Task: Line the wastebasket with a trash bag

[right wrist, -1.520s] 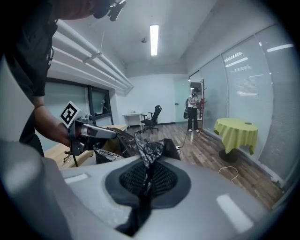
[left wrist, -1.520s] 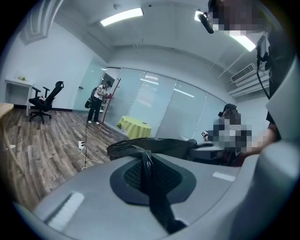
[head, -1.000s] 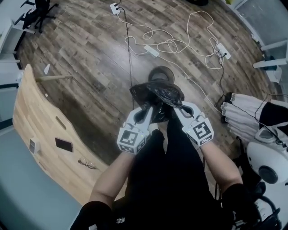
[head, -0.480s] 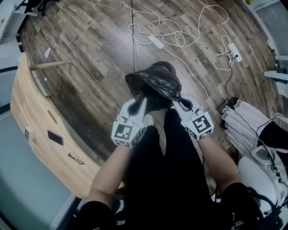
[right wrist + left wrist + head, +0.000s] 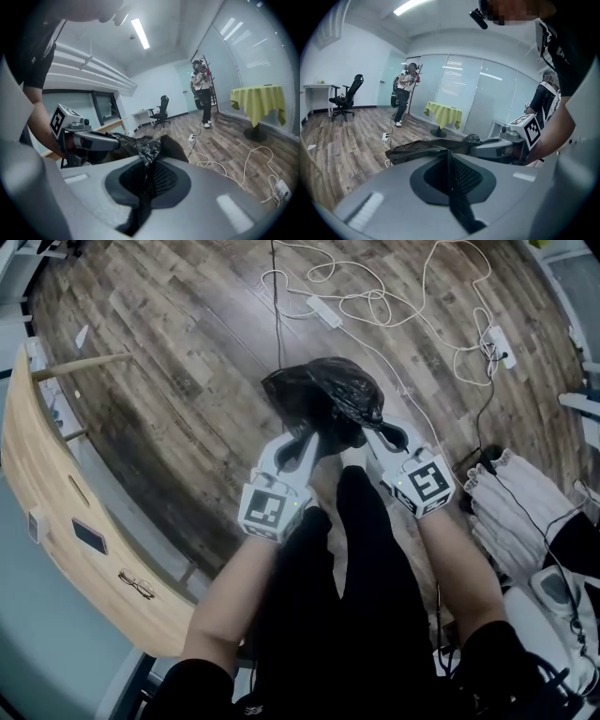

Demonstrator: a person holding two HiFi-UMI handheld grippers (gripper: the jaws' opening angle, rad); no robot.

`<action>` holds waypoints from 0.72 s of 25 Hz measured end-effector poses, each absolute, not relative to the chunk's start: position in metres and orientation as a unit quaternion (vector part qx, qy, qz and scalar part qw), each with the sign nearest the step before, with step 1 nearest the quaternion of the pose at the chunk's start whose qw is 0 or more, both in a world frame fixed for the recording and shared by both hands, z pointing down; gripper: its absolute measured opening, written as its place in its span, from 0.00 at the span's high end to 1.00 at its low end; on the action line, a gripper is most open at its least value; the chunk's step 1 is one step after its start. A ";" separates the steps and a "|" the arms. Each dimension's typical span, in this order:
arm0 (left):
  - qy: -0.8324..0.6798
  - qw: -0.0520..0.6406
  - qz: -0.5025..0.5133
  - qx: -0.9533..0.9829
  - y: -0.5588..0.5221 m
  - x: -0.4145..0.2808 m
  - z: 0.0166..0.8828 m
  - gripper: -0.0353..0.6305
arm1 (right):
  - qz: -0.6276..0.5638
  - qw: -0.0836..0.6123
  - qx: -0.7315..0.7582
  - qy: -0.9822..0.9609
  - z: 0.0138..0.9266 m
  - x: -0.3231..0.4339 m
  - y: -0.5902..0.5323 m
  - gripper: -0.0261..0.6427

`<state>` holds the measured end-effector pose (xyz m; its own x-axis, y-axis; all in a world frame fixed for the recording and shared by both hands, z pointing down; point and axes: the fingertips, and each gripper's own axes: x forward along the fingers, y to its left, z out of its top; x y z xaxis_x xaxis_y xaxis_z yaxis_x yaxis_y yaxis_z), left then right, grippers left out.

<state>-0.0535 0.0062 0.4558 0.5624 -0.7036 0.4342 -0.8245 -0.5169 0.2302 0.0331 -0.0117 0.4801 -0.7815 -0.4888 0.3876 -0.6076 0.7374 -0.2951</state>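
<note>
Now my left gripper (image 5: pixel 302 444) and right gripper (image 5: pixel 380 435) are each clamped tight on an edge of the black bag (image 5: pixel 323 395), which spreads between them, bunched out front above the wood floor (image 5: pixel 187 381).

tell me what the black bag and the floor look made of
Trash bag: thin black plastic film, glossy; it crinkles and catches highlights. Floor: brown wood-look planks, perhaps laminate, fairly matte; grain and staggered seams show.
</note>
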 end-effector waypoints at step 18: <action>-0.440 0.176 0.130 0.871 0.000 -0.064 0.578 0.94 | 0.168 0.129 0.314 -0.925 0.595 0.028 -0.016 0.96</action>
